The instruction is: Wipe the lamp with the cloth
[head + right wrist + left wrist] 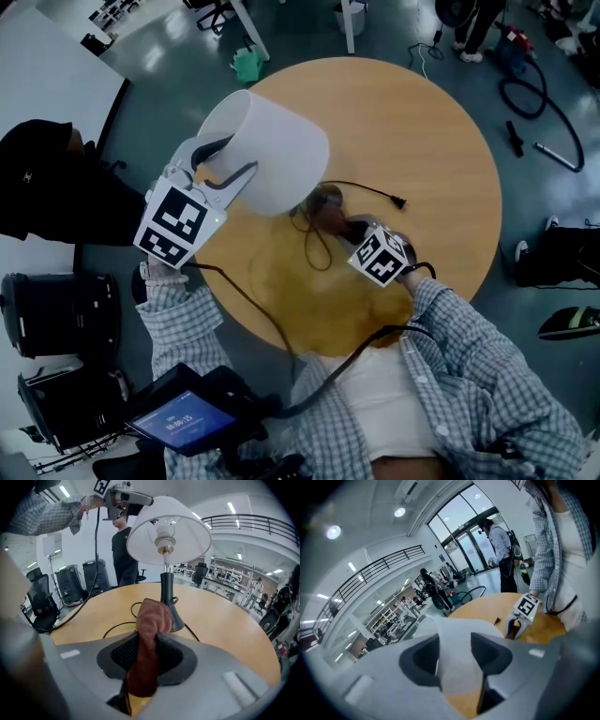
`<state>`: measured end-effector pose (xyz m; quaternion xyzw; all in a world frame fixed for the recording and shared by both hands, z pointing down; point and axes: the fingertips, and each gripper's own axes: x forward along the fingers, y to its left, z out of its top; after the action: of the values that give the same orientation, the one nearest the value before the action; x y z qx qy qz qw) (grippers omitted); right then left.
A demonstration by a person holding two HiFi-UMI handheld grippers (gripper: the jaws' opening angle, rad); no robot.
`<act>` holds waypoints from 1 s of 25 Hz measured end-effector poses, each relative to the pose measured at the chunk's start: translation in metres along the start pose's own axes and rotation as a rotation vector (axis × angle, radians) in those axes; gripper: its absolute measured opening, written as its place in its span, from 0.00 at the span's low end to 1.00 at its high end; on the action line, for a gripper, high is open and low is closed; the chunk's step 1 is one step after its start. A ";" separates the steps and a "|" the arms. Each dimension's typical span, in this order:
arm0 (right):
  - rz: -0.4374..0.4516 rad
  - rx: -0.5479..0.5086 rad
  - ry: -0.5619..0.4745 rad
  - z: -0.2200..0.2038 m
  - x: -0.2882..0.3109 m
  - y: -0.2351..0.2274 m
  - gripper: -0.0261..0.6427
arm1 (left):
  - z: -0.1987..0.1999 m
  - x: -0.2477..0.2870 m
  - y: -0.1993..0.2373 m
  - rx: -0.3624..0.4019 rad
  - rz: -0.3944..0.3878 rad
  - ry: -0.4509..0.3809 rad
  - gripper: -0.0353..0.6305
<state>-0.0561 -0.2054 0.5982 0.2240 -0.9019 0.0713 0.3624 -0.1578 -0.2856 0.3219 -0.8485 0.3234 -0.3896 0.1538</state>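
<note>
Wiping seems barely begun: left gripper clamps the shade by its rim, steadying the lamp, right gripper pinches the cloth near the base, most surfaces apparently unwiped.

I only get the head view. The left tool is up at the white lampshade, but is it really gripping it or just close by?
Observer: It's gripping. In the left gripper view, the left tool has the thin wall of the lampshade between its two pads, which press on it from both sides.
Visitor: And the right tool? I mostly see its marker cube.
Observer: The right gripper view shows the right tool clamped on a reddish-brown cloth, which is bunched up and sticks out past the jaws.
Visitor: What's under the shade?
Observer: A bulb socket on a dark stem, with a flared base standing on the round table. The cloth sits just in front of that base, but I cannot tell whether it touches.
</note>
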 end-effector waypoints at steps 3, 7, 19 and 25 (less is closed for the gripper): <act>-0.034 0.062 -0.025 0.001 -0.022 -0.014 0.19 | 0.011 0.002 -0.012 0.061 -0.006 0.011 0.36; -0.070 0.089 -0.013 -0.016 -0.044 -0.023 0.19 | 0.028 0.008 -0.034 0.149 -0.006 0.032 0.36; -0.083 0.089 0.165 -0.084 -0.025 -0.005 0.21 | 0.069 0.022 -0.101 0.366 0.000 0.055 0.37; -0.044 0.085 0.199 -0.084 -0.014 0.002 0.35 | 0.077 0.028 -0.109 0.382 0.006 0.015 0.38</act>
<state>0.0042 -0.1744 0.6500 0.2506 -0.8526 0.1235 0.4416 -0.0389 -0.2221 0.3435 -0.8000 0.2475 -0.4497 0.3108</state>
